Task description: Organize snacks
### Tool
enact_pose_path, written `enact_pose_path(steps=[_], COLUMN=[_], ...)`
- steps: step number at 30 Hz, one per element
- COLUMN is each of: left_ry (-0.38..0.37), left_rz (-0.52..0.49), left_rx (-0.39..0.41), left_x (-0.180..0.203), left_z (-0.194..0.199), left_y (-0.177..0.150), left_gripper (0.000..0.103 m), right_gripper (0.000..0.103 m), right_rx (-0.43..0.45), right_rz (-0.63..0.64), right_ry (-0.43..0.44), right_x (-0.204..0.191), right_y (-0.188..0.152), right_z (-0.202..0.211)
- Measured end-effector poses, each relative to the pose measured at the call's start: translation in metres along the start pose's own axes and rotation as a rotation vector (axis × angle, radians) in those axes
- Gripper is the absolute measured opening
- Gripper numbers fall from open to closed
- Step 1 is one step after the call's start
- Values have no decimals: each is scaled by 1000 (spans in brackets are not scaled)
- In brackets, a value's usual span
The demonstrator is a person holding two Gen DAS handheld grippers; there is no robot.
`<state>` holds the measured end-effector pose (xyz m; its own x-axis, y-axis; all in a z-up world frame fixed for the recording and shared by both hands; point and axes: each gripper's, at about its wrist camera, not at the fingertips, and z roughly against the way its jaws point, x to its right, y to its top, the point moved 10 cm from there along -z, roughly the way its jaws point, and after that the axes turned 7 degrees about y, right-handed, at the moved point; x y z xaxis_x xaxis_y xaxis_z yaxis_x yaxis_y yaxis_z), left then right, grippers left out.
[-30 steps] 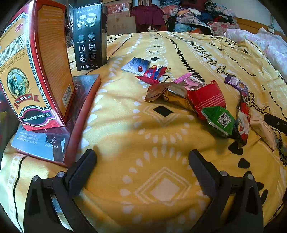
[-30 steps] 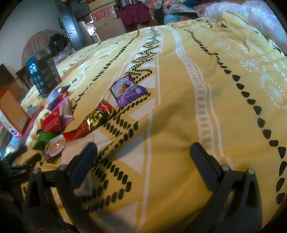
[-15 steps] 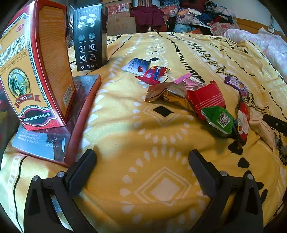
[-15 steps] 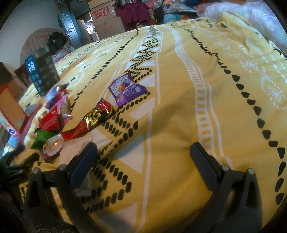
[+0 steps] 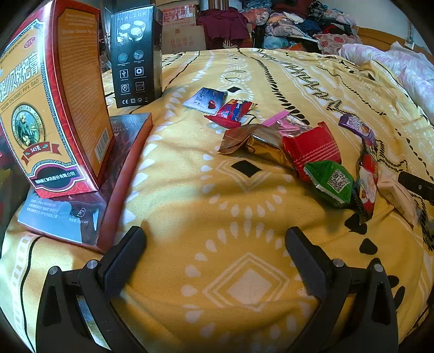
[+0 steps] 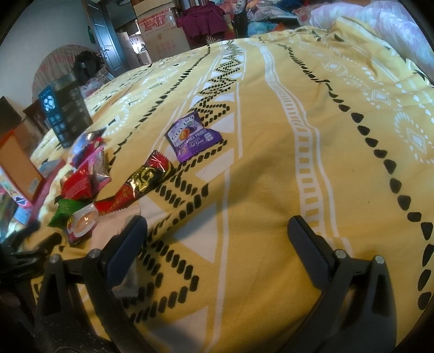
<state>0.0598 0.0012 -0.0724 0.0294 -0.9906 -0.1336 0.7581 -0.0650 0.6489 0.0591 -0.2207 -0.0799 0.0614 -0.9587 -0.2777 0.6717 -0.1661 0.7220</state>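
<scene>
Several snack packets lie loose on the yellow patterned bedspread (image 5: 244, 271). In the left wrist view I see a gold packet (image 5: 260, 144), a red packet (image 5: 312, 149), a green packet (image 5: 331, 182) and a blue sachet (image 5: 204, 97). My left gripper (image 5: 215, 255) is open and empty, low over the bedspread in front of them. In the right wrist view a purple prune packet (image 6: 191, 138) and a red-black-gold packet (image 6: 143, 180) lie ahead to the left. My right gripper (image 6: 217, 241) is open and empty.
A tall red-and-gold box (image 5: 51, 103) stands on a flat dark red box (image 5: 108, 184) at the left. A black box (image 5: 135, 54) stands behind them. Piled clothes (image 5: 293, 21) and cardboard cartons lie beyond the bed. A white-pink quilt (image 6: 379, 24) lies at the far right.
The right gripper's view has shifted slightly, so the packets sit a little farther right and nearer. The left gripper has not moved. Both stay open.
</scene>
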Motion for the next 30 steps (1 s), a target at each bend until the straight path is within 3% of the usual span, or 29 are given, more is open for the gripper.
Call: enact_pose_path(steps=[30], left_ry=[20], left_rz=[-16], left_rx=[-2], left_x=[1], left_z=[-5], left_y=[2], left_gripper=[103], right_gripper=[103], right_rx=[3], right_rz=[-1], right_ry=[2], right_x=[-1], right_y=[1], right_z=[-2])
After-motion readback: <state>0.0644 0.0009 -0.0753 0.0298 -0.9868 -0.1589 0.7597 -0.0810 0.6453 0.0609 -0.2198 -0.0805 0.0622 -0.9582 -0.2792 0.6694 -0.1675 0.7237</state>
